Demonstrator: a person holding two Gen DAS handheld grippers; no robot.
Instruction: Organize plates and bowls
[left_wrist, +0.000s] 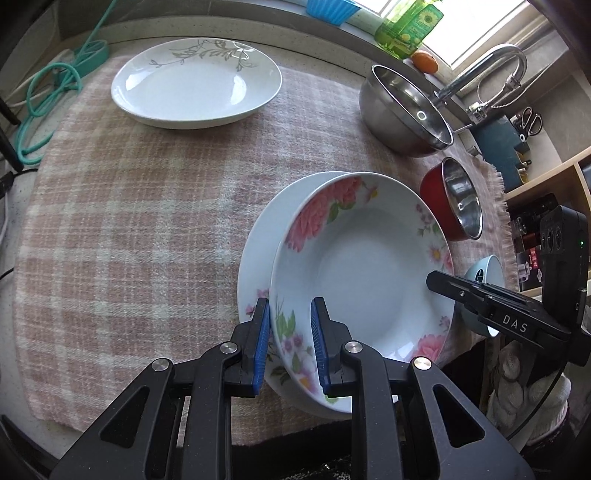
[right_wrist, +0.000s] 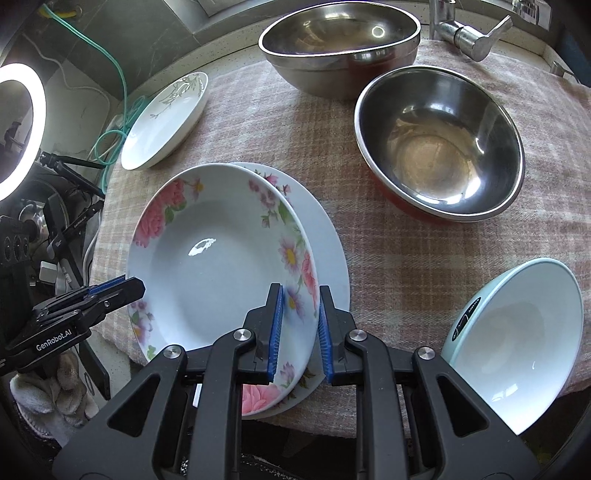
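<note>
Counter (left_wrist: 55, 435) under pink plaid cloth (left_wrist: 147, 221); on cloth: leaf-print plate (left_wrist: 195, 83), lower floral plate (left_wrist: 258, 251), big steel bowl (right_wrist: 340, 40), red-sided steel bowl (right_wrist: 439, 144), pale-blue bowl (right_wrist: 517, 332)

The lower plate (left_wrist: 258, 251) lies mostly hidden under the floral plate (left_wrist: 362, 258), only a crescent of its rim showing. The light blue bowl (left_wrist: 484, 273) at the counter's near right edge is largely covered by the right gripper (left_wrist: 443, 282) in the left wrist view. The red bowl's (right_wrist: 406, 206) outside shows only as a thin strip in the right wrist view. The blue cup (left_wrist: 332, 9) and green bottle (left_wrist: 410, 26) at the counter's far edge are cut off by the top of the picture. Lettering on the light blue bowl is too small to read
</note>
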